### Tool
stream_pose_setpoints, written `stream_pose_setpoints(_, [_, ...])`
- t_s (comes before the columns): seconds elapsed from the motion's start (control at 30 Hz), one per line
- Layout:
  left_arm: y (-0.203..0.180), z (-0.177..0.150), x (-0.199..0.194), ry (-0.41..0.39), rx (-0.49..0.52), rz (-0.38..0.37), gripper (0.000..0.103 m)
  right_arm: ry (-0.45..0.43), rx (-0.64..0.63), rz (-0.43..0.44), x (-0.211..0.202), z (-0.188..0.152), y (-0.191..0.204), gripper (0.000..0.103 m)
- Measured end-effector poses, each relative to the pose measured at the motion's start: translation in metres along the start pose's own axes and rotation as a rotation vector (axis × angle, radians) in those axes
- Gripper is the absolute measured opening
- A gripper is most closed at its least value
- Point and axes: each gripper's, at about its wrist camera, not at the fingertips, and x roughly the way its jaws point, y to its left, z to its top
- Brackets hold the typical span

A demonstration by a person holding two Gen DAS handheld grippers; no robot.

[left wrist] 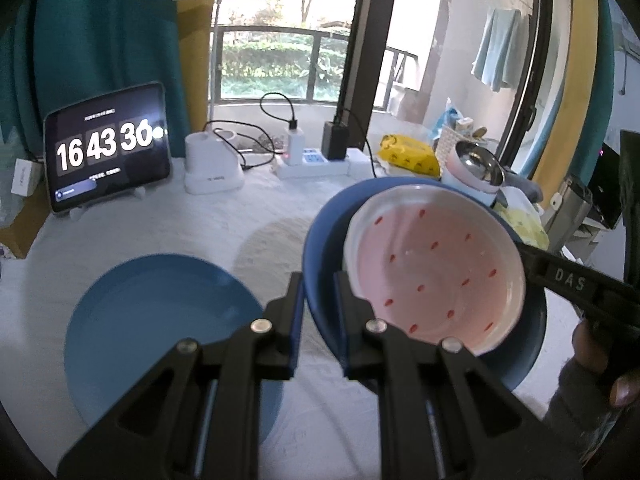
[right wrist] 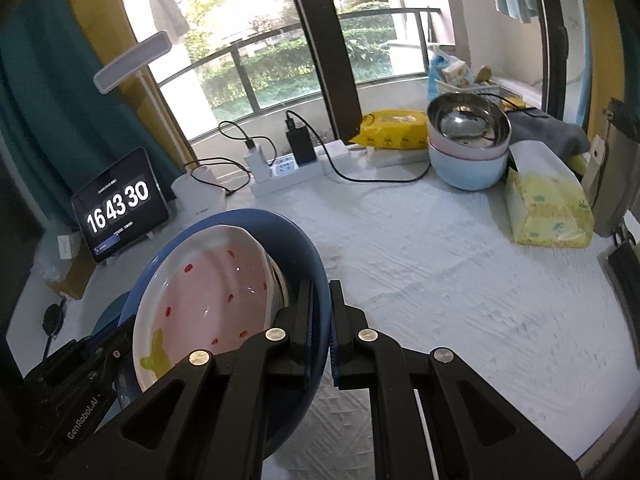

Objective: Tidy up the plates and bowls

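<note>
Left gripper (left wrist: 318, 304) clamped on the near-left rim of a blue plate (left wrist: 320, 240), one jaw outside the rim, one inside; right gripper (right wrist: 320, 316) clamped on the opposite rim of that same blue plate (right wrist: 296, 240), seen in the left wrist view as a black arm coming in from 3 o'clock (left wrist: 576, 284), a person's hand (left wrist: 604, 364) behind it; both sets of jaws narrow, pinching the plate edge.

Blue plate held off the table between the two grippers, tilted; a pink plate with red specks and white rim (left wrist: 436, 272) rests inside it, leaning toward the right-hand side in the left wrist view; right wrist view shows the same pink plate (right wrist: 208, 300) at 9 o'clock of the right jaws, a green-yellow mark near its lower edge.

Second blue plate (left wrist: 160, 332) flat on the table at 9 o'clock of the left gripper, apart from the held stack; only a sliver shows in the right wrist view, can't confirm more.

White textured table cover (right wrist: 460, 280); stacked bowls (right wrist: 468, 140) at 1 o'clock in the right wrist view, steel bowl on top, pink below, light blue at bottom; yellow tissue pack (right wrist: 548, 208) beside them at 2 o'clock; yellow wipes pack (right wrist: 392, 128) behind; power strip with chargers (right wrist: 288, 172) at 12 o'clock; tablet showing 16 43 30 (left wrist: 108, 148) at 10 o'clock; white lamp base (left wrist: 212, 164) beside it.
</note>
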Motion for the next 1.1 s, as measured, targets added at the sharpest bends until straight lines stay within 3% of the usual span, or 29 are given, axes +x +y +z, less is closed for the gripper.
stream_pose_setpoints(0.47, [0.036,0.001,-0.027,-0.027,-0.041,0.028,0.013,-0.014,-0.053,0.033,-0.007,0.003,0.045,0.009])
stream_pose_setpoints(1.1, [0.103,-0.003,-0.044,-0.041,-0.123,0.111,0.013,0.027,-0.135,0.098,0.02,-0.001,0.115,0.009])
